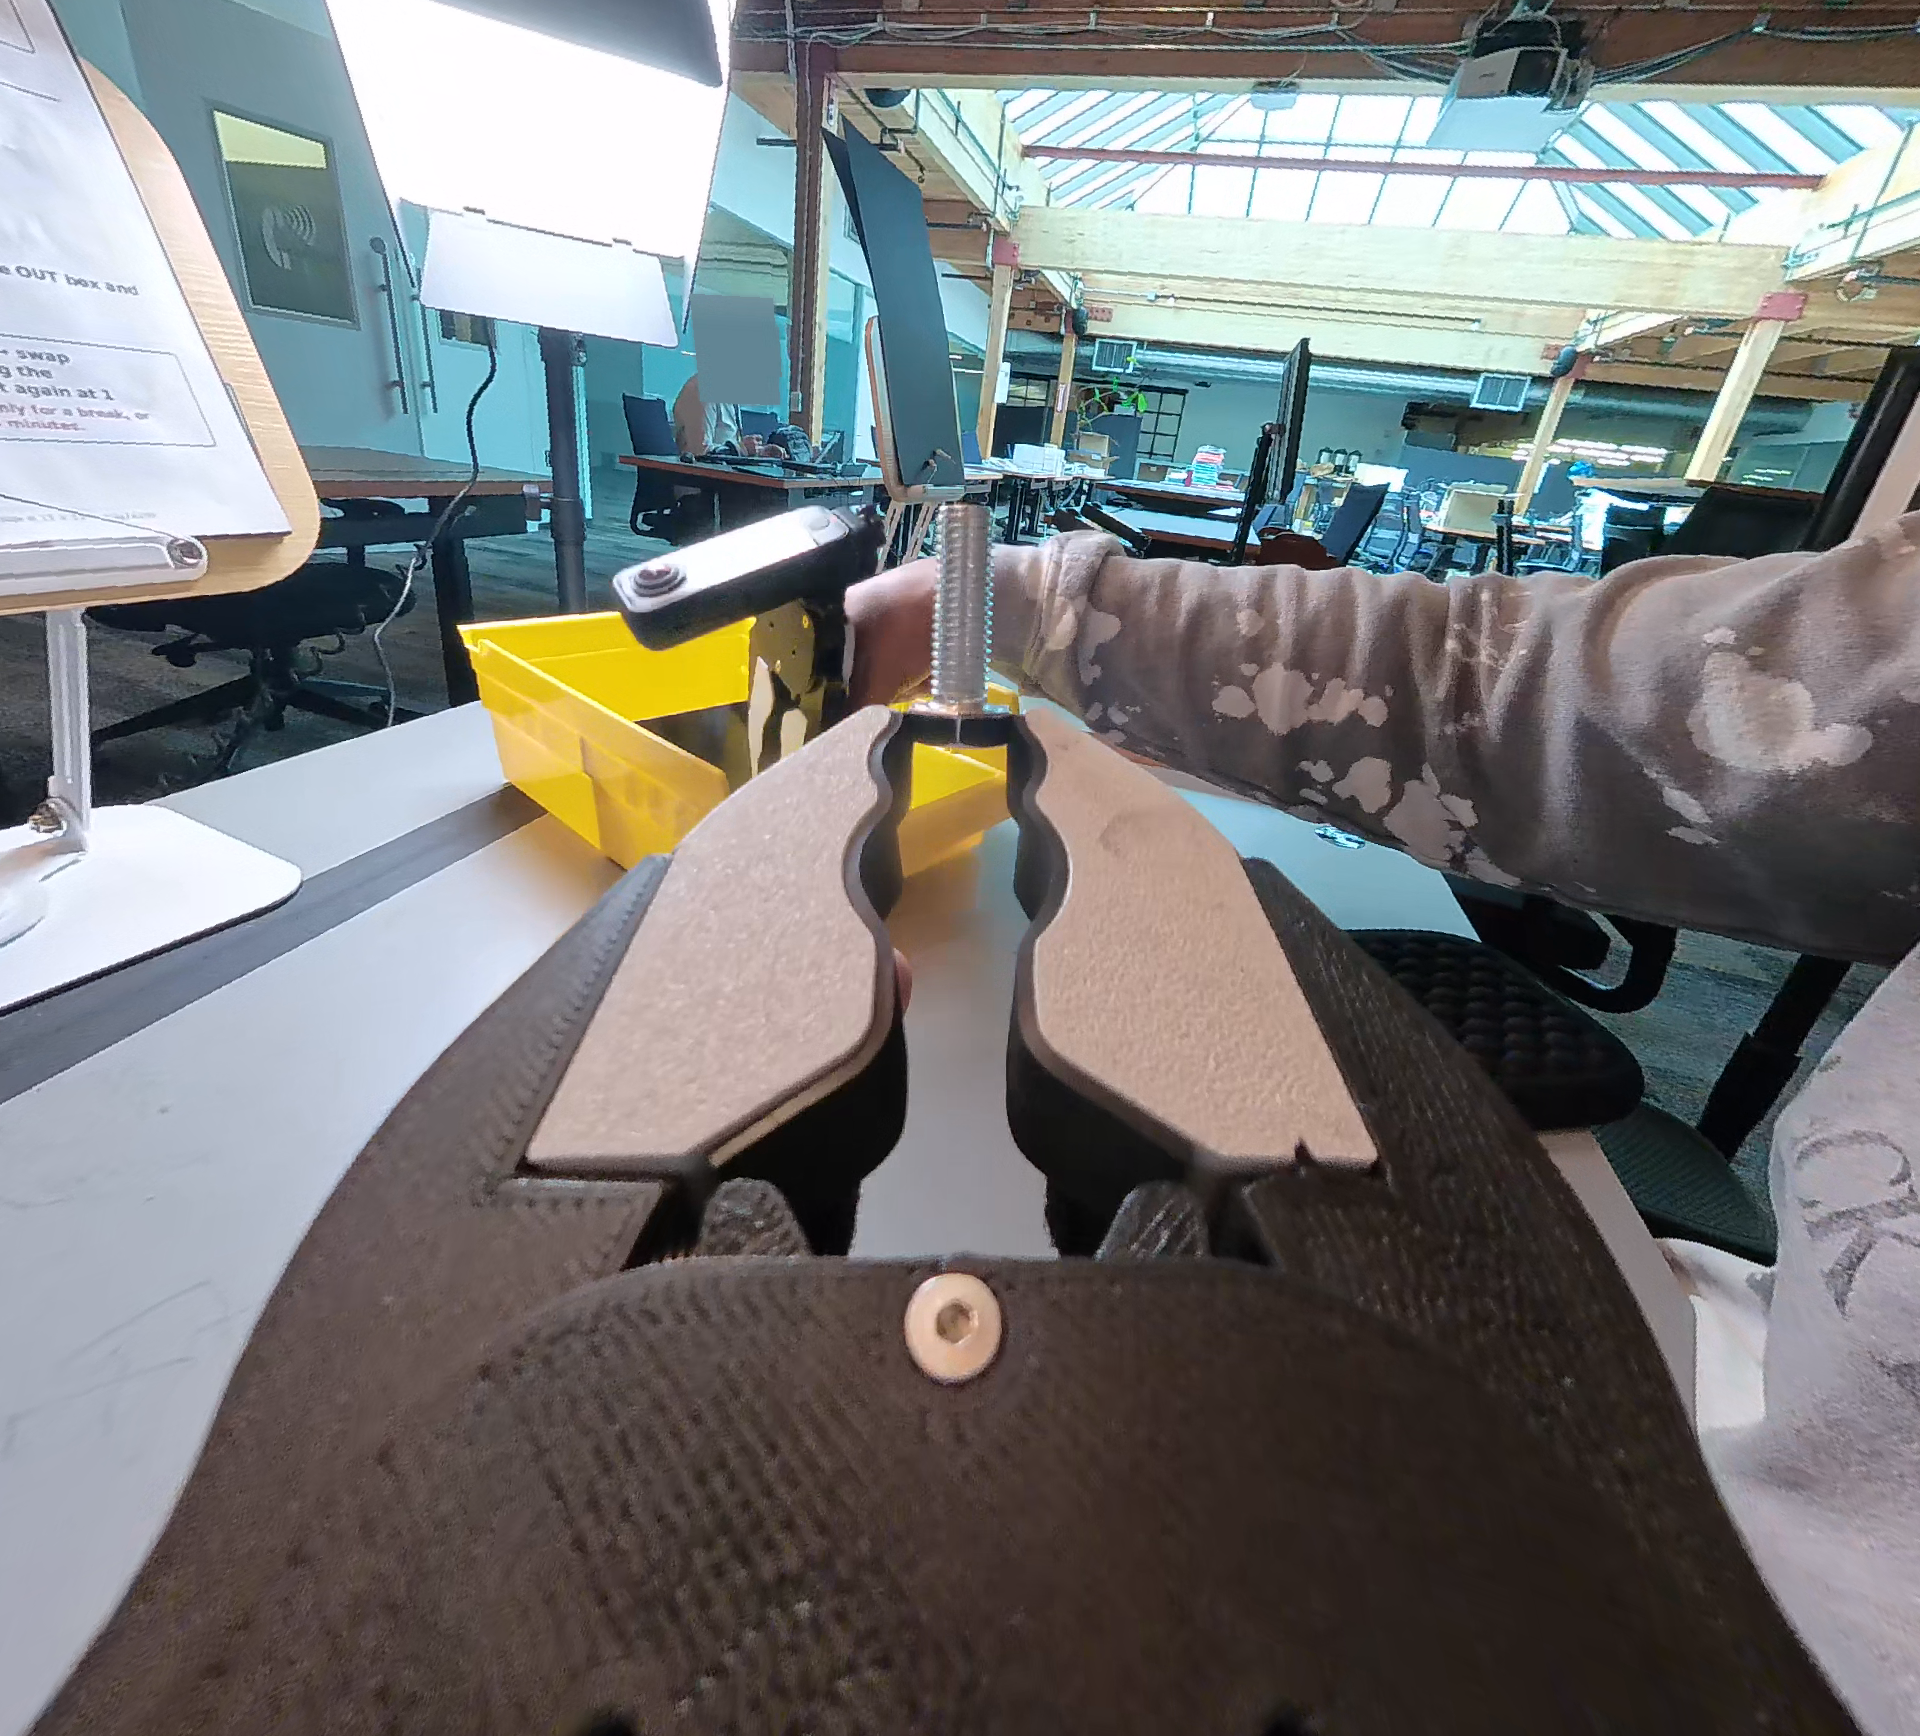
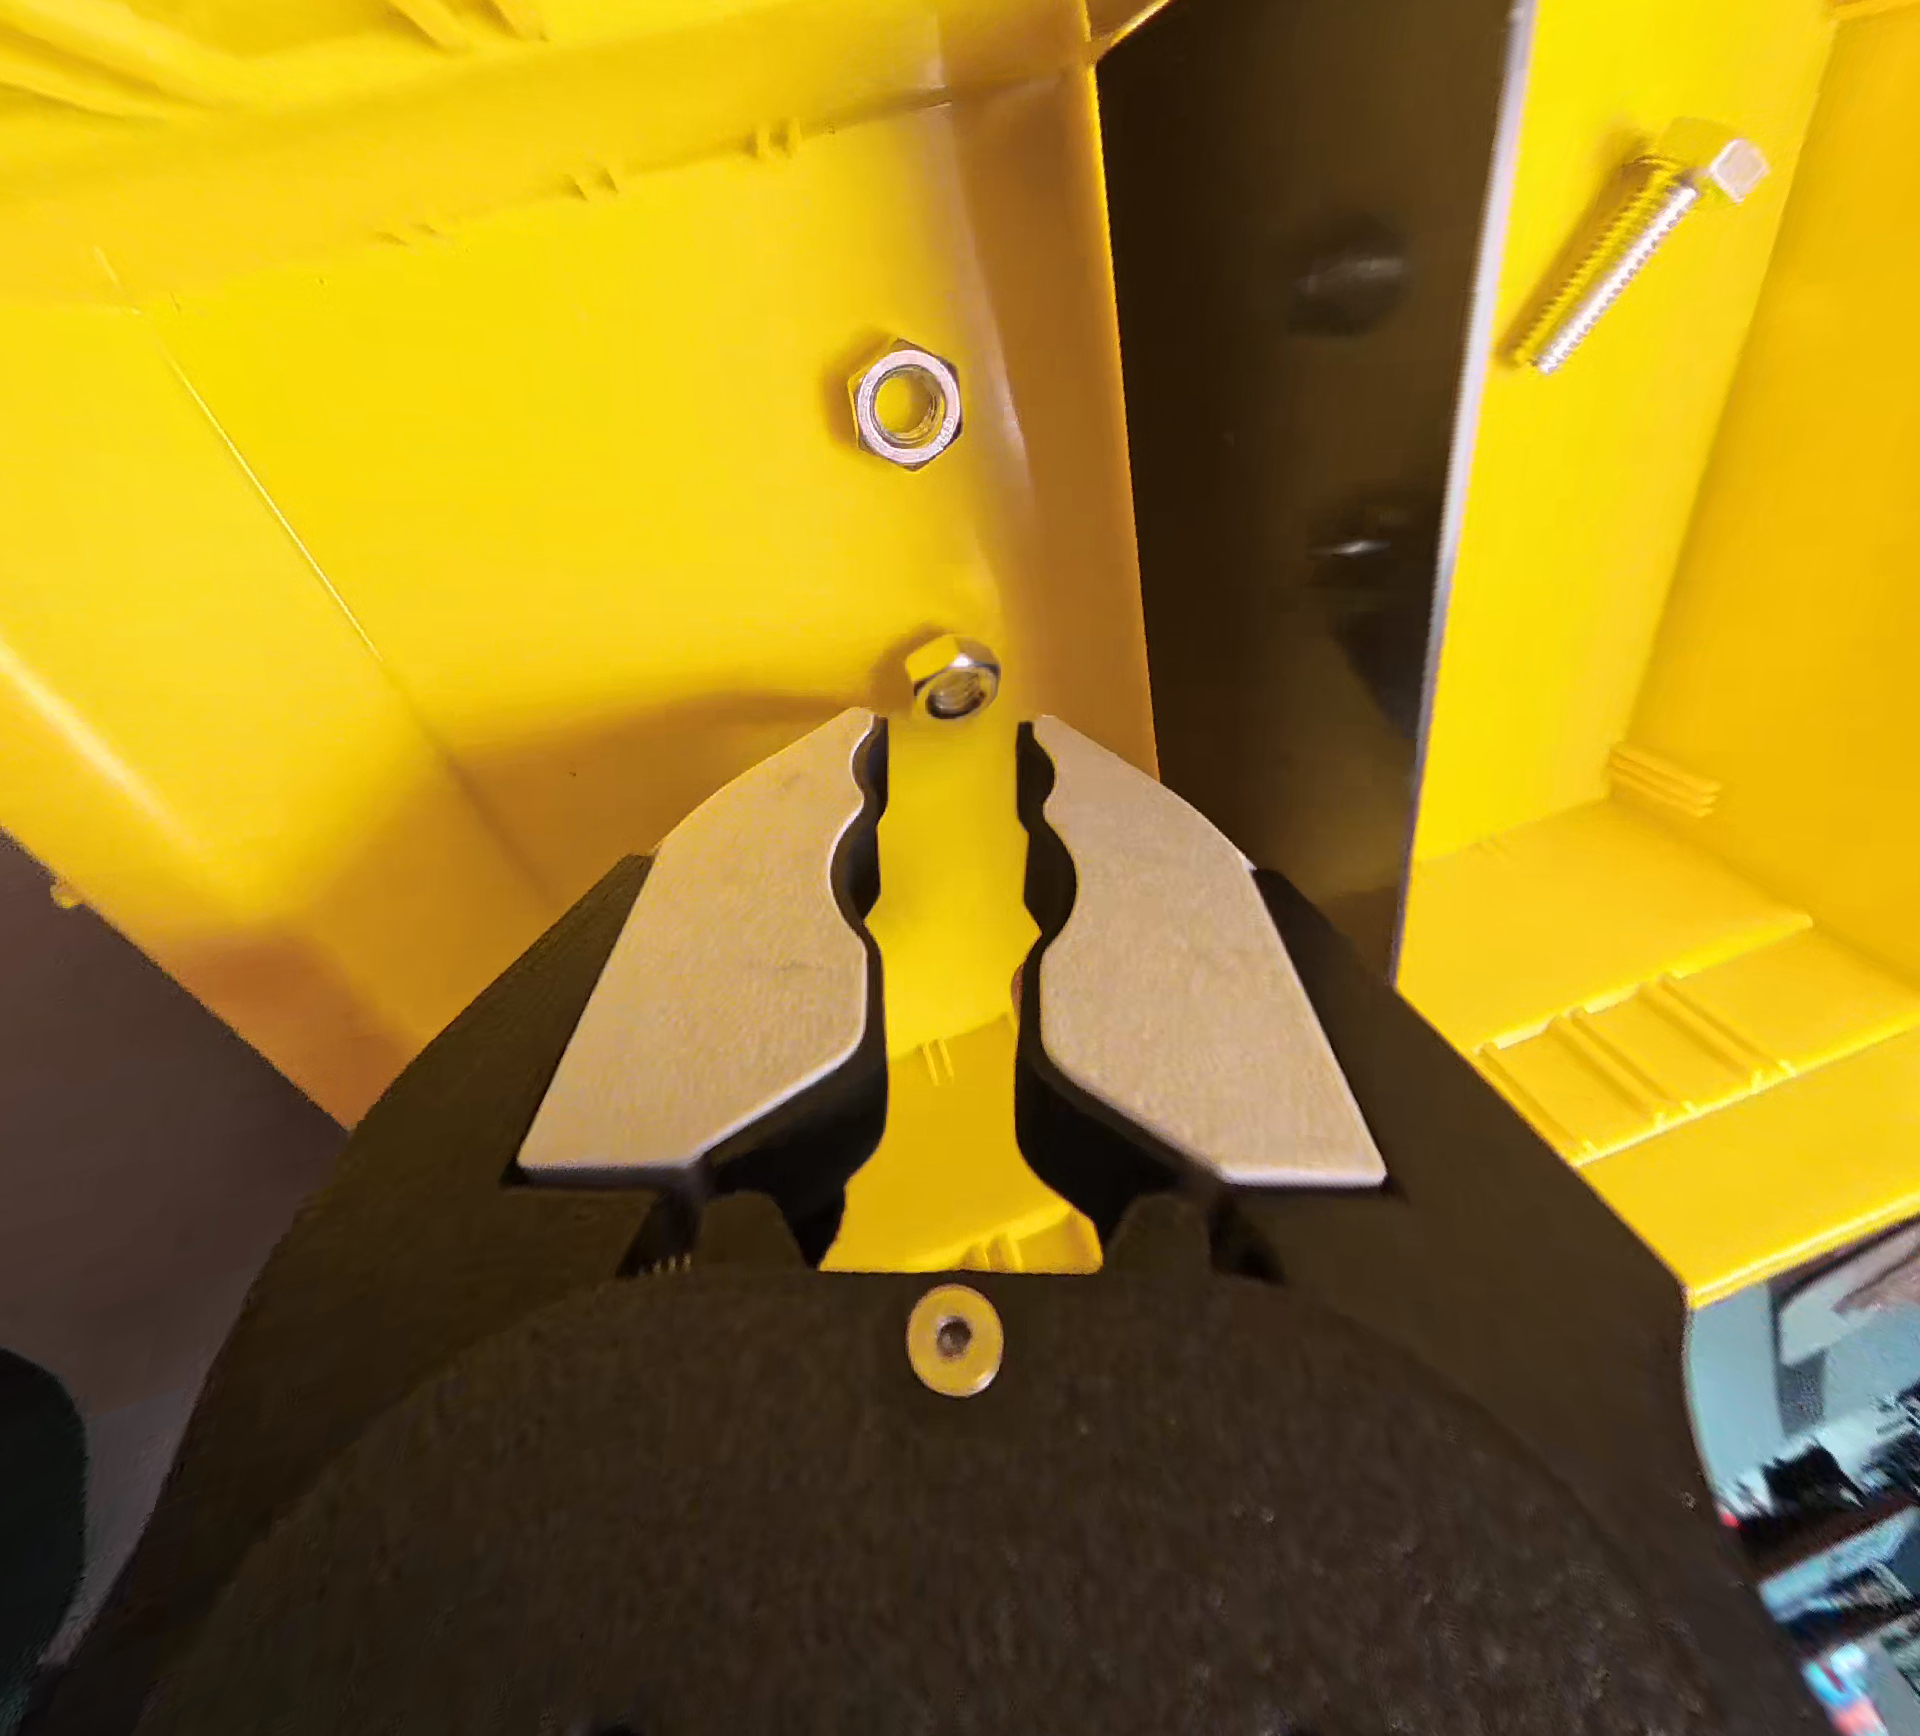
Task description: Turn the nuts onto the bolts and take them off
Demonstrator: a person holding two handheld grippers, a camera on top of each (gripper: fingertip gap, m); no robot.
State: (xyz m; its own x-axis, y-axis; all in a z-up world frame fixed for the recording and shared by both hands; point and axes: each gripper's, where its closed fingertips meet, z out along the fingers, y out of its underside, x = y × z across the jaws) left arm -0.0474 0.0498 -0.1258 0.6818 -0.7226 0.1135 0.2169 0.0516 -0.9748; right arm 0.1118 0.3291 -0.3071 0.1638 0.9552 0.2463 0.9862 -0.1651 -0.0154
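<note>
Yellow bin (image 2: 520,491) under skylights. Clamped bare bolt (image 1: 962,616) upright at left gripper (image 1: 961,730) tips. Hovered right gripper (image 2: 948,730), jaws apart, just short of loose nut (image 2: 948,680); no threading yet.

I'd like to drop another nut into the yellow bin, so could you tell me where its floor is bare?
The yellow plastic bin floor is bare left of the flat silver hex nut. It is crowded along the dark divider: that nut, then the tilted small hex nut just ahead of the open right gripper. Beyond the divider lies a loose silver bolt.
</note>
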